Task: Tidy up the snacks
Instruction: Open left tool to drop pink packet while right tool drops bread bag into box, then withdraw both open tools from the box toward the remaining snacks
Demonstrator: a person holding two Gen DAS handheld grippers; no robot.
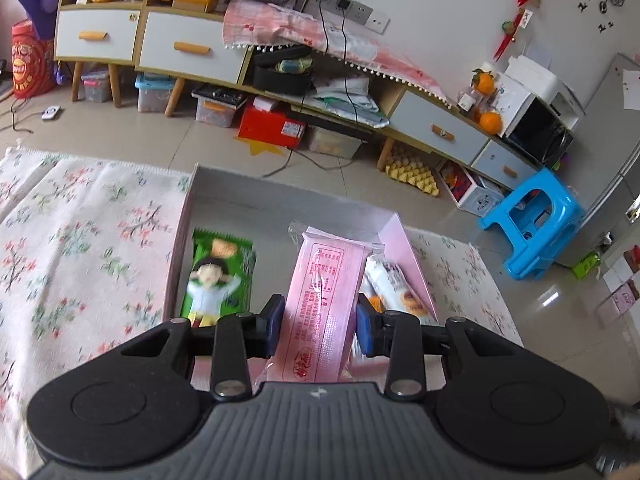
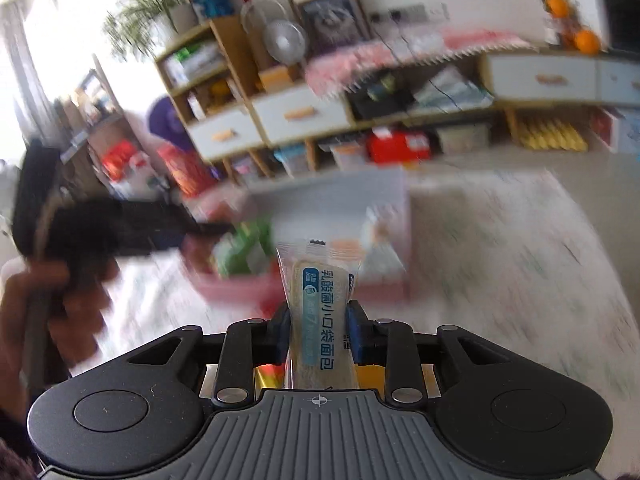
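Pink, glossy plastic film wraps the long flat snack packet (image 1: 320, 304) pinched between the blue pads of the left gripper (image 1: 320, 322); it hangs low centre in the left wrist view, over the open pink cardboard box (image 1: 404, 248). Inside the box lie a green cartoon-printed packet (image 1: 218, 276) at left and a white cookie wrapper (image 1: 394, 280) at right. The box sits on a soft floral cloth (image 1: 88, 248). In the blurred right wrist view, the right gripper (image 2: 320, 330) squeezes a clear crinkly bread packet (image 2: 320, 320), centre frame, near the box.
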